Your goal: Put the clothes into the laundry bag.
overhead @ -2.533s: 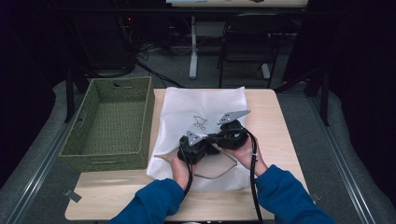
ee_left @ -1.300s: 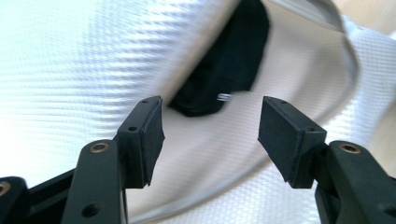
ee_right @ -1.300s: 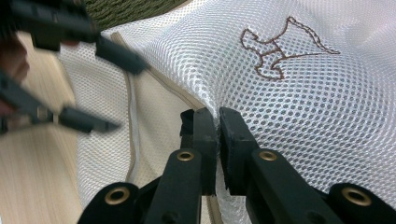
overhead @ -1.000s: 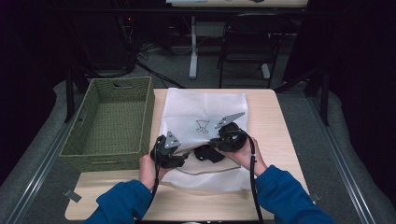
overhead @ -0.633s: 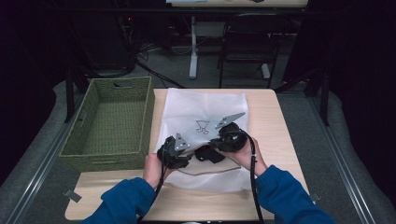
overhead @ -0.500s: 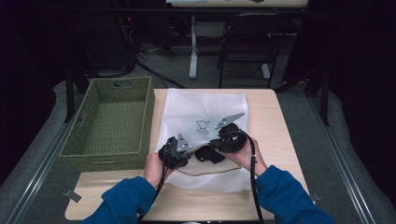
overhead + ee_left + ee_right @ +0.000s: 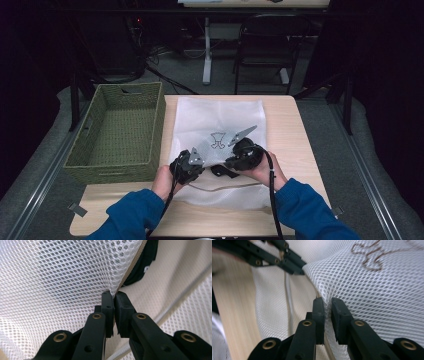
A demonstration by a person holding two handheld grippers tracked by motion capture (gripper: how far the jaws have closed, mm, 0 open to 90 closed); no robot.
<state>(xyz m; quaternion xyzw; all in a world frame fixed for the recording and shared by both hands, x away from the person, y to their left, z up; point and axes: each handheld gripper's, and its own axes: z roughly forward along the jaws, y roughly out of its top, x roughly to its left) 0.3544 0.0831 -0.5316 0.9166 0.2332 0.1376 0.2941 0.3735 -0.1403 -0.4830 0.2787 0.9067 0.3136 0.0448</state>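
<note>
Both tools pinch the mesh bag's open edge

The left tool (image 7: 114, 296), just closed, and the right tool (image 7: 327, 302) clamp the white mesh bag (image 7: 215, 120); a dark item (image 7: 143, 263) inside stays half hidden.

A white mesh bag (image 7: 216, 122), woven of fine open-holed cloth with a beige fabric trim, is spread on a pale, matt wood-grain table (image 7: 295, 130). Left of the bag, a coarse olive woven basket (image 7: 120, 132) is seen. The gripper jaws are matt black plastic with brass-coloured rivets.
</note>
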